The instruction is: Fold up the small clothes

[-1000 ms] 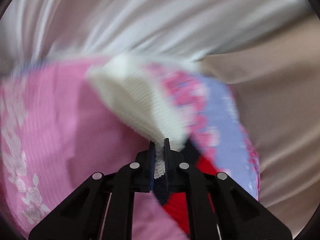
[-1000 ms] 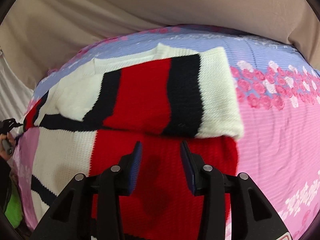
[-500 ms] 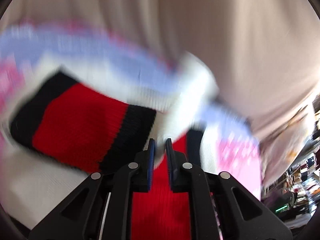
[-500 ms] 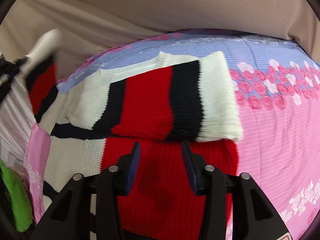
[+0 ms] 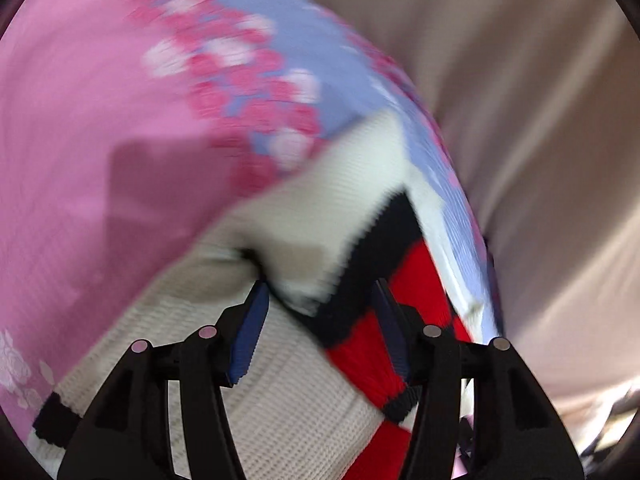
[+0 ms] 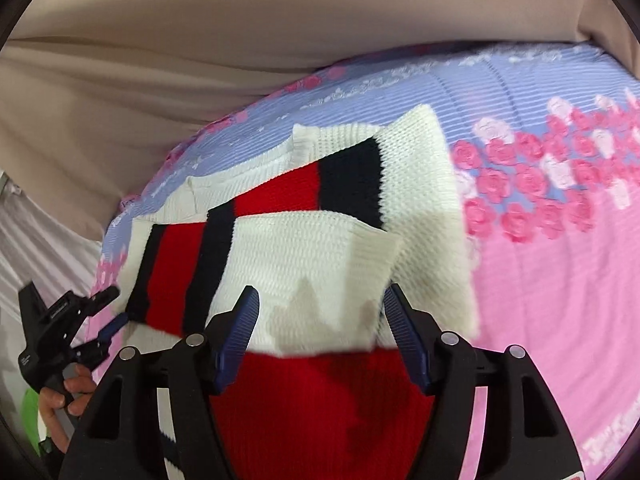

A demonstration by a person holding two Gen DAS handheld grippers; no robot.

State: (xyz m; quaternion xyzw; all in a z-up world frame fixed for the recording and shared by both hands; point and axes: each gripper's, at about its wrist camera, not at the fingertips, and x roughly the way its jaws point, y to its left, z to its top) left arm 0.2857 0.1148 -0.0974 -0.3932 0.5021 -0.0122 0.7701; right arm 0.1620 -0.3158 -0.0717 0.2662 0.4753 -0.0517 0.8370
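Sleeve now lying across sweater (image 6: pixel 320 248), flipped over since prev frame; left claw (image 5: pixel 318 326) letting go, jaws opening, nothing pinched. Right claw (image 6: pixel 322 332) also widening, empty, hovering over folded sweater on bedspread (image 6: pixel 560 280). Sweater's long axis running L-R just ahead of right claw; left claw (image 6: pixel 108 316) sitting off its L edge.

A bedroom in a home: a bed covered by a ribbed pink bedspread (image 6: pixel 560 320) with a lavender band and a border of pink and white roses fills the right and centre of the right wrist view. Along the top of the frame hangs plain beige fabric (image 6: pixel 280 20), draped in soft folds like a curtain or sheet. A knitted red, black and white sweater (image 6: pixel 320 240) lies spread on the bedspread, laundry rather than stock or workpiece.
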